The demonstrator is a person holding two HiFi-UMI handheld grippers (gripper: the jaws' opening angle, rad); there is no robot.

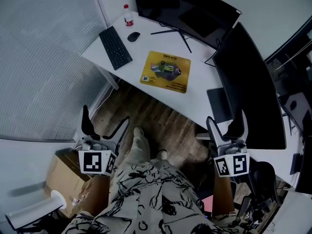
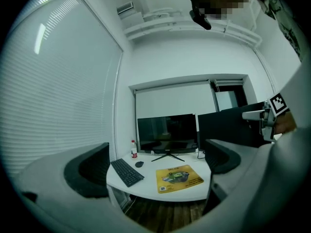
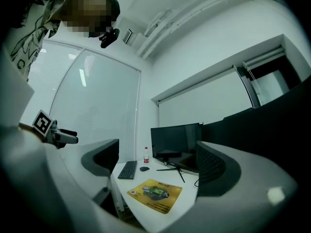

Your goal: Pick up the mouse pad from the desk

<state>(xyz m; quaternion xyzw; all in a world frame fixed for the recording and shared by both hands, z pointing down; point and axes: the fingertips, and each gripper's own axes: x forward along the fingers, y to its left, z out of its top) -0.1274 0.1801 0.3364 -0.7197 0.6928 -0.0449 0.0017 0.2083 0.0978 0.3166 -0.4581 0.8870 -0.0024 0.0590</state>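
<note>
A yellow mouse pad (image 1: 166, 71) with a printed picture lies flat on the white desk (image 1: 146, 43), near its front edge. It also shows in the left gripper view as the mouse pad (image 2: 179, 178) and in the right gripper view as the mouse pad (image 3: 155, 193). My left gripper (image 1: 105, 125) hangs open well short of the desk, over the wooden floor. My right gripper (image 1: 226, 125) is open too, close to the desk's right front corner. Neither holds anything.
On the desk stand a black keyboard (image 1: 115, 47), a mouse (image 1: 133, 36), a small bottle (image 1: 128, 16) and a monitor (image 1: 183, 9). A dark partition (image 1: 248, 87) rises at the right. A cardboard box (image 1: 66, 177) sits on the floor at lower left. The person's legs are below.
</note>
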